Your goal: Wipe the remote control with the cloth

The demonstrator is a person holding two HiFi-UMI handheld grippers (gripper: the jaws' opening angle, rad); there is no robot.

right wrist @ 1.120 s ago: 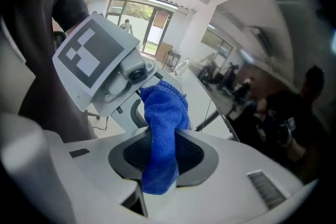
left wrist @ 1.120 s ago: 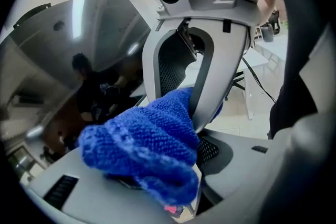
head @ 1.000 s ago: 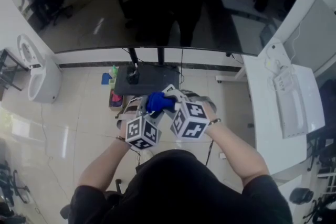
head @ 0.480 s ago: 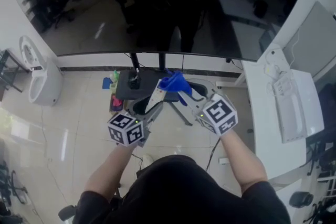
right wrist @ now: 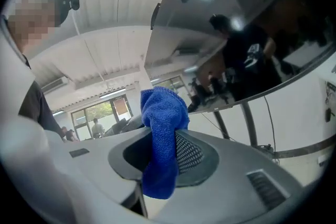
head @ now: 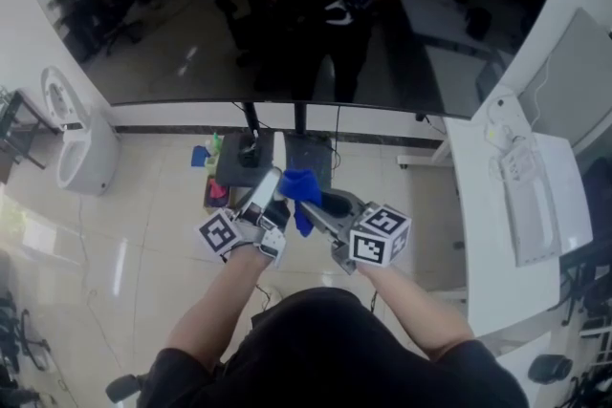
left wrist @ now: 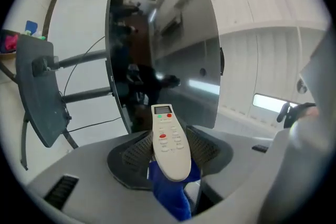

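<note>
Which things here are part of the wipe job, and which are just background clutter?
In the job:
- remote control, clamped in the left hand-held gripper
- blue cloth, clamped in the right hand-held gripper

Lying about:
- big dark screen
- grey stand tray
- white desk
- coloured items on the floor

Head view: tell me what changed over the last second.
The left gripper and right gripper, cubes side by side a second ago, swung forward and apart, then drew partly back. The blue terry cloth went out and returned to the white remote control. Unchanged: left jaws clamp the remote, right jaws the cloth.
</note>
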